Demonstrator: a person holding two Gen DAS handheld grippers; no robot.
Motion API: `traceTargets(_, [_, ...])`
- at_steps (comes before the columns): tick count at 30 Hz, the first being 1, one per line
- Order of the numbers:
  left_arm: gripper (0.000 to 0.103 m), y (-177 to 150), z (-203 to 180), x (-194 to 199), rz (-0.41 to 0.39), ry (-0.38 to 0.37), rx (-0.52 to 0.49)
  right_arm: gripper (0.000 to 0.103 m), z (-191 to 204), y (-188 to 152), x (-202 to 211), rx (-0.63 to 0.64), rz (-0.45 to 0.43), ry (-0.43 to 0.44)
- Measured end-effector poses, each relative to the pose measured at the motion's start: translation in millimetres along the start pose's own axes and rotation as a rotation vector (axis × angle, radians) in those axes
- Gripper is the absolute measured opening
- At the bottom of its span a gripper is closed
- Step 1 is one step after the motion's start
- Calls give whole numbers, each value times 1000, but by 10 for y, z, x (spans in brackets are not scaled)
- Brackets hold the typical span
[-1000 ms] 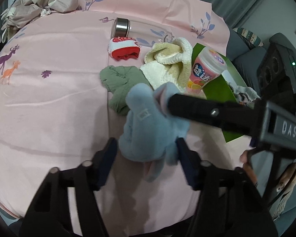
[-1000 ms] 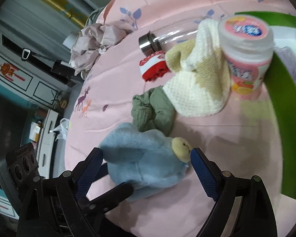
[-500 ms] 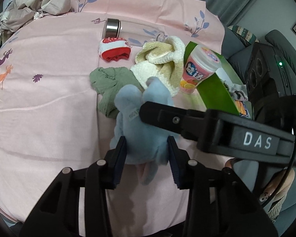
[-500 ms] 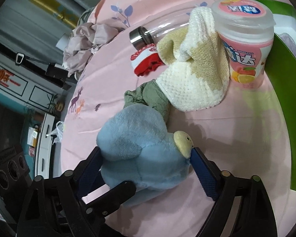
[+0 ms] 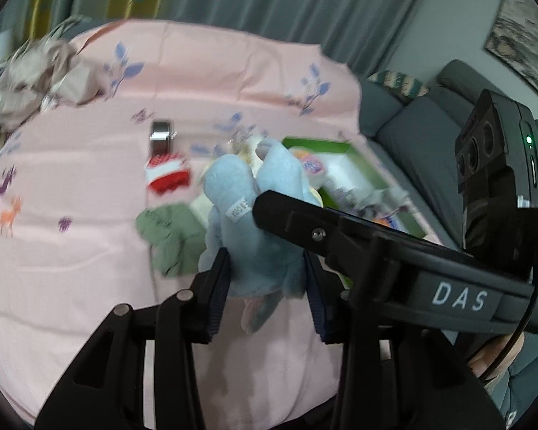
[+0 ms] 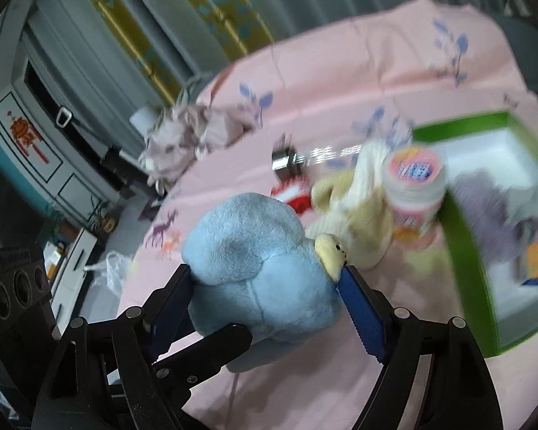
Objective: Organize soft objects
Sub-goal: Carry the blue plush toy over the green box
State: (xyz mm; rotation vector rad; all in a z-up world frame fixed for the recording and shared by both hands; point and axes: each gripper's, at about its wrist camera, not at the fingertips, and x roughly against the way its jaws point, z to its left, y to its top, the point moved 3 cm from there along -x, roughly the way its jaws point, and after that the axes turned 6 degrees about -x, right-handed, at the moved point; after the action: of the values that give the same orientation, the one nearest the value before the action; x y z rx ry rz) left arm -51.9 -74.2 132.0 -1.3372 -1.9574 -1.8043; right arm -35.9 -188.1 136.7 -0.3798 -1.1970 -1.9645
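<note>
Both tools pinch the blue plush toy [image 5: 254, 236]: the left tool [image 5: 265, 283] clamps its lower end, and the right tool [image 6: 265, 308], its jaws closing, presses its body, lifted above the pink bedsheet [image 5: 71, 251]. Beyond lie a green cloth [image 5: 168, 240], cream towel [image 6: 355, 222] and green box [image 6: 466, 251].

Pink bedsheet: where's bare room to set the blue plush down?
Free: the wide stretch of pink bedsheet left of the green cloth, by the printed deer, and the strip before both grippers. Crowded: the red-and-white sock, steel-capped bottle, cream towel and pink jar bunch against the green box. The blue plush toy hangs in both grippers.
</note>
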Motion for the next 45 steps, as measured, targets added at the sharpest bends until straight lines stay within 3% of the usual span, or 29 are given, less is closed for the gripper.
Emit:
traceTargets(7, [38,383,-473,26,-74,-97,-105,83,-127,305,617,6,-177,-66])
traceTargets(20, [38,1086,-1213,-303,-150,-255,-222,83,-655,946,1341,-65,-386,-181])
traceTargets(30, [34,1201,-1406,-885,-47,-286,-231,82,-1264,1140,1170,-175,-359,-203])
traceTargets(33, [34,1172,-1469,-1047,-43,-264,-264,82,-1488,1131,1055,-229,-320,-181])
traceTargets(37, [34,1112,-1476,-1386,26,-265,-249,80,-1777,1104,869,-295,-275,-231])
traceTargets(45, [35,1063,-1511,-1871,111,-256,-240,80,-2240,1042,601,-401,-211,-245])
